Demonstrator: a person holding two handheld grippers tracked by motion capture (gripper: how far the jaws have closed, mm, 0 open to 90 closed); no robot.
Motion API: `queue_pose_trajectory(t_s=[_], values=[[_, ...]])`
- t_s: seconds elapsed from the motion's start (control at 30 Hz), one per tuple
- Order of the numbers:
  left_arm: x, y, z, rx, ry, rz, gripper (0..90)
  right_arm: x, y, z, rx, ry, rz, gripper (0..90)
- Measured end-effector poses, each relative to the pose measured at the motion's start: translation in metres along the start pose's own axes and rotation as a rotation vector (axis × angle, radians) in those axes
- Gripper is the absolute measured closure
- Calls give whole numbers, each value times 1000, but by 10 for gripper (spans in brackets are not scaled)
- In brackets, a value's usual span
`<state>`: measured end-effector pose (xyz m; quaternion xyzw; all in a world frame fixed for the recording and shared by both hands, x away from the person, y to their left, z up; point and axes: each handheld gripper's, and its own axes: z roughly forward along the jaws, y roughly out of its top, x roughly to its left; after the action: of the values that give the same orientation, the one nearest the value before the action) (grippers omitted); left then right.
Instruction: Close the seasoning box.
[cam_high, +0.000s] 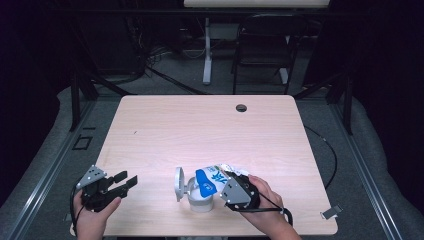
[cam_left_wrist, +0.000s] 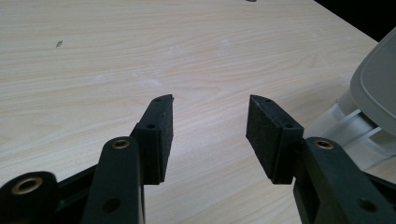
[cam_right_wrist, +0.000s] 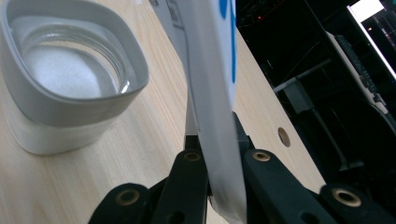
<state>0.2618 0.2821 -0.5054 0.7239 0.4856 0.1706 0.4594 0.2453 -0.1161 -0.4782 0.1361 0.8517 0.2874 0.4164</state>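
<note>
- Right gripper (cam_high: 226, 176) clamped tight on the white and blue bag (cam_right_wrist: 212, 93), tipped over the open jar (cam_high: 201, 198), likely for pouring.
- Jar near the front edge of the table (cam_high: 200, 130), lid (cam_high: 179, 184) flipped up beside it, so the mouth stays free.
- Something white already inside the jar.
- Left gripper (cam_left_wrist: 210, 123) off to the side, jaws wide, holding nothing, maybe waiting to help.
- Pale wood table, small round hole (cam_high: 241, 107) near the far edge.
- Dark room behind, black chair (cam_high: 265, 45), grey floor.
</note>
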Motion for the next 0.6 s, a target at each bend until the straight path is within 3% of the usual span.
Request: queue_pose_trajectory(t_s=[0.17,0.27,0.43,0.47,0.6], values=[[1,1,3,1,0,-10,516,1,-2,5,-13,28,63,896],[0,2,4,5,0,-6,516,-1,-7,8,-35,72,154,896],[-1,2,6,5,1,-7,516,-3,-11,9,-50,87,217,897],[-2,2,8,3,1,-5,516,-3,-14,9,-61,100,254,897],[-4,2,9,11,-1,1,516,-2,-15,10,-67,104,273,897]])
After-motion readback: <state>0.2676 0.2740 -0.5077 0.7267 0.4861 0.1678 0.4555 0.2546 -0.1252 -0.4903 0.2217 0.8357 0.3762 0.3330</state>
